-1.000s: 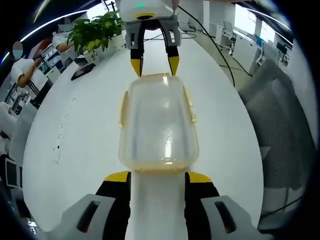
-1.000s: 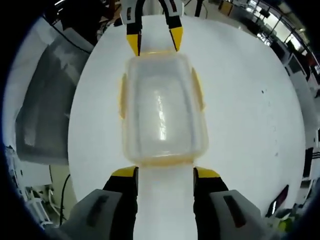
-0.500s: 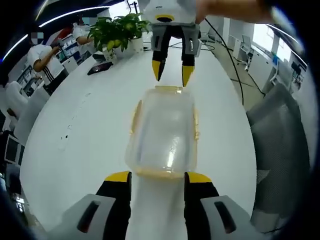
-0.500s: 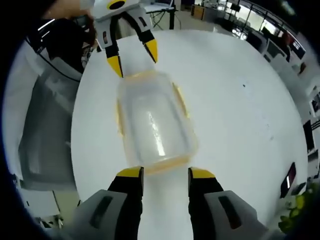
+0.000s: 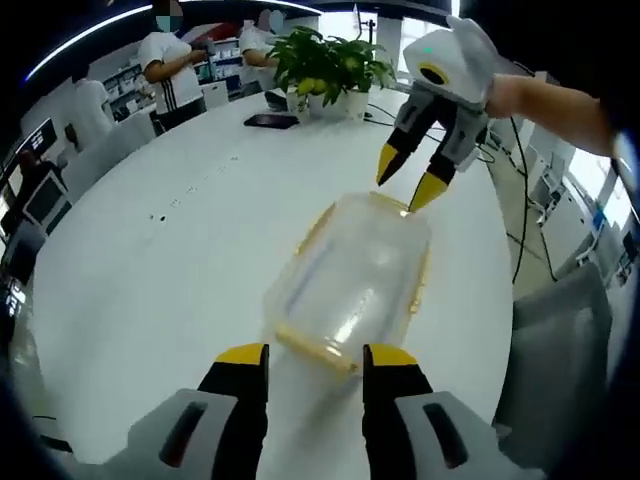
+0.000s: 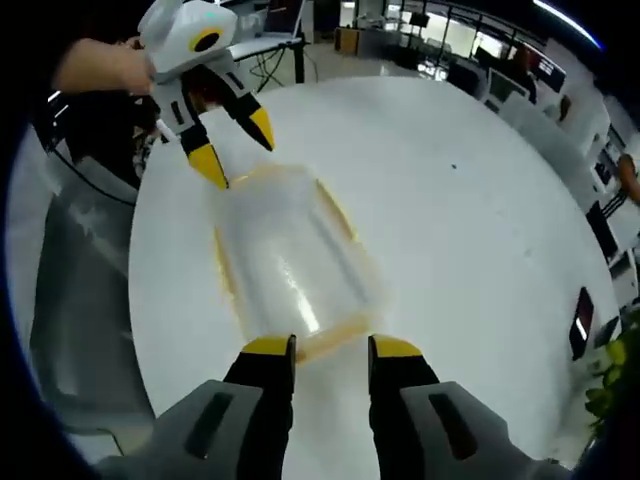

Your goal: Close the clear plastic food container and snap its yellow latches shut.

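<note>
Both grippers, left (image 5: 315,352) and right (image 6: 331,345), have backed off the closed container (image 5: 350,280), jaws apart and empty; latching looks finished.

We look down from opposite ends of the container (image 5: 352,280) (image 6: 288,262), each view close above the white table (image 5: 150,270) (image 6: 460,240), sharing both.

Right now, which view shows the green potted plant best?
The left gripper view: the potted plant stands whole at the far edge of the white table, leaves and pot visible. The right gripper view catches a few green leaves at its right rim.
</note>
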Demonstrator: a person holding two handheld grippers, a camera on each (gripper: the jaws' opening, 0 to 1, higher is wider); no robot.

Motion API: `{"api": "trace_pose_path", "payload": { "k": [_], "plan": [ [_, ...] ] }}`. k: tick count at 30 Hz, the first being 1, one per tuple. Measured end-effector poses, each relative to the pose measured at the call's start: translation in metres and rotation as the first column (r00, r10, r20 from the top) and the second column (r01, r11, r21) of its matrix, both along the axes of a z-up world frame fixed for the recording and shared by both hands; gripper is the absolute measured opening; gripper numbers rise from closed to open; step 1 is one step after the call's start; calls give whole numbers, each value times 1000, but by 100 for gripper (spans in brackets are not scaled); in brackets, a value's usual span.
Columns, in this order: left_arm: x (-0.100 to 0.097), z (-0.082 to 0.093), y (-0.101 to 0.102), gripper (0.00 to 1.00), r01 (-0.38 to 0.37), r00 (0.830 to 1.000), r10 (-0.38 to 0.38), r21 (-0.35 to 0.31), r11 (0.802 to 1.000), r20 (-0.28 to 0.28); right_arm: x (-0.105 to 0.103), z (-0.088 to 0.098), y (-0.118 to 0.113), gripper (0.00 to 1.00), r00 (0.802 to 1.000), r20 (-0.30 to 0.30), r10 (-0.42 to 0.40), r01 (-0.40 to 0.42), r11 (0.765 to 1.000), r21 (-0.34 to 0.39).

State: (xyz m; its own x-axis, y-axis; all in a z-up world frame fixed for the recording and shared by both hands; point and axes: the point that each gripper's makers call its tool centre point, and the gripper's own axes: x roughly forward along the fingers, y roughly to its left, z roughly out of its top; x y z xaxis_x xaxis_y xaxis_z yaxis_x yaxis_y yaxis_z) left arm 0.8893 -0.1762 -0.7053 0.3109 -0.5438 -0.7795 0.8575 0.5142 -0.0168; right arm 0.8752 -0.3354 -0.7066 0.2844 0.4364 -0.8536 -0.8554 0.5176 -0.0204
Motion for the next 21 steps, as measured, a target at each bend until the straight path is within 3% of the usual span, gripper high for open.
{"api": "trace_pose_path", "payload": {
  "k": [5, 9, 15, 17, 21],
  "plan": [
    [-1, 1, -4, 28, -80, 996, 79, -54, 995, -32, 6, 4, 6, 24, 994, 31, -105, 101, 990, 102],
    [-1, 0, -4, 27, -158, 986, 153, -91, 983, -66, 10, 5, 6, 23, 976, 6, -216, 211, 959, 187],
    [-4, -3, -5, 26, -220, 973, 210, -112, 969, -93, 8, -4, -1, 22, 963, -2, -269, 263, 943, 203],
    [-5, -3, -6, 25, -251, 966, 239, -127, 960, -102, 7, -2, 4, 21, 951, -21, -307, 302, 917, 261],
    [-5, -3, -6, 24, -279, 958, 266, -141, 950, -105, 5, -4, 1, 20, 930, -66, -362, 365, 883, 296]
  ]
}}
